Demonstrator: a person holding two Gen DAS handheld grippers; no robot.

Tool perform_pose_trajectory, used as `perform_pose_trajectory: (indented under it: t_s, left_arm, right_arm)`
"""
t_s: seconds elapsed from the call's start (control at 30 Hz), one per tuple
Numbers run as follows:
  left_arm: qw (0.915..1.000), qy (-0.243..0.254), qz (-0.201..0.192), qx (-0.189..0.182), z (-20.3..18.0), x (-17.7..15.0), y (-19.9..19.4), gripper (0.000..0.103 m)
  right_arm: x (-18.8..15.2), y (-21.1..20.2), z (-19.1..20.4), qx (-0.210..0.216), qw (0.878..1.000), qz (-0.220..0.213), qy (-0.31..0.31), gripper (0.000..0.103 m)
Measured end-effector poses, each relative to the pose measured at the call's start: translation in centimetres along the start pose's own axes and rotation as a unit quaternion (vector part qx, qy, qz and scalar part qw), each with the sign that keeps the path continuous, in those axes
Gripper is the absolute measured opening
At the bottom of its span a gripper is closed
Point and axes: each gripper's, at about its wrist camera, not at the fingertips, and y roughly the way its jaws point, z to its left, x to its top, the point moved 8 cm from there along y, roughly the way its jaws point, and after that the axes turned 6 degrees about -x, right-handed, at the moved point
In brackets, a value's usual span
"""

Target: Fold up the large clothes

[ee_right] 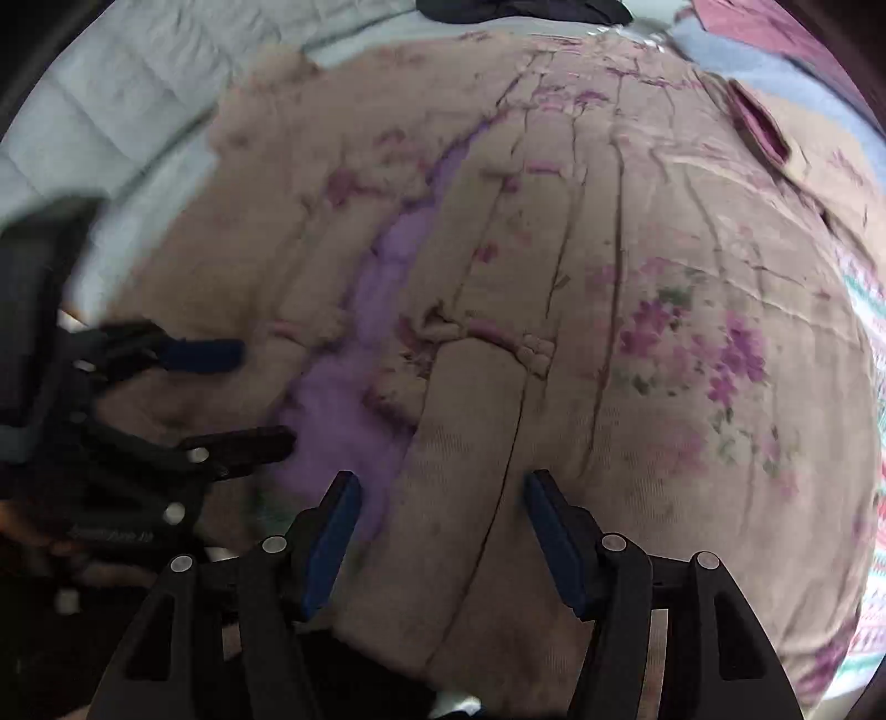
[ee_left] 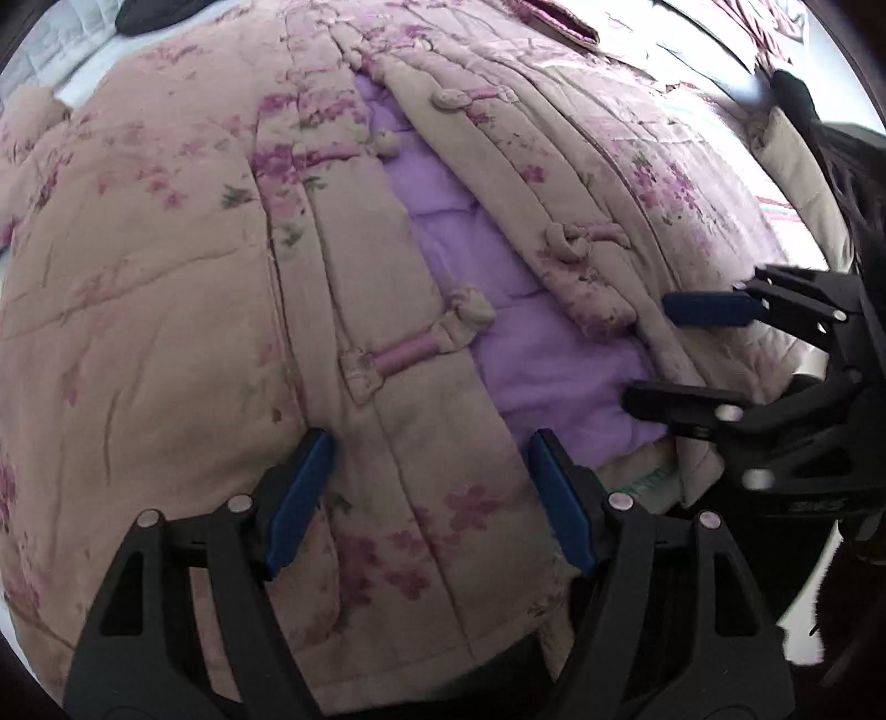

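1. A large quilted jacket [ee_left: 166, 277], beige with pink and purple blossoms, lies spread flat over a pale quilted bed cover [ee_right: 111, 99], filling nearly the whole of both wrist views.
2. Its front hangs unfastened: the two panels part along the middle and show a lilac lining [ee_left: 515, 343] between them, with knotted cloth fastenings [ee_left: 421, 343] along each edge.
3. The left gripper [ee_left: 429, 498] hovers low over the hem end of the jacket's one front panel, its blue-padded fingers [ee_left: 299, 498] spread wide apart with nothing between them but the cloth lying beneath.
4. The right gripper [ee_right: 437, 531] sits just beside it over the other panel's edge, where beige fabric meets lilac lining; its jaws also stand wide, gripping nothing.
5. In the left wrist view the right gripper [ee_left: 653, 354] comes in from the right side, one finger over the panel edge, the other over the lining.
6. A dark garment [ee_right: 526, 8] lies beyond the jacket's far end, and a striped patterned sheet [ee_right: 864, 310] shows at the right.
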Motion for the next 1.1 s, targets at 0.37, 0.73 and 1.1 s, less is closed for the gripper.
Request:
perform_pose_trajectory:
  t_s: [0.37,0.73,1.1]
  left_arm:
    - [0.9801,-0.034,-0.08,-0.178,-1.2,0.9,-6.4,0.017]
    - [0.9807,-0.059,-0.099,-0.158,1.4,3.4,-9.6,0.08]
    - [0.9837,-0.083,-0.116,-0.109,0.5,19.0,-4.3,0.085]
  right_arm:
    - [1.6,-4.9,-1.3,0.142,0.985,-0.063,0.073,0.013]
    - [4.5,-6.0,-9.6,0.068,0.99,-0.083,0.095,0.069]
    - [17.3,2.6,-24.3,-0.268,0.952,-0.139,0.057,0.076]
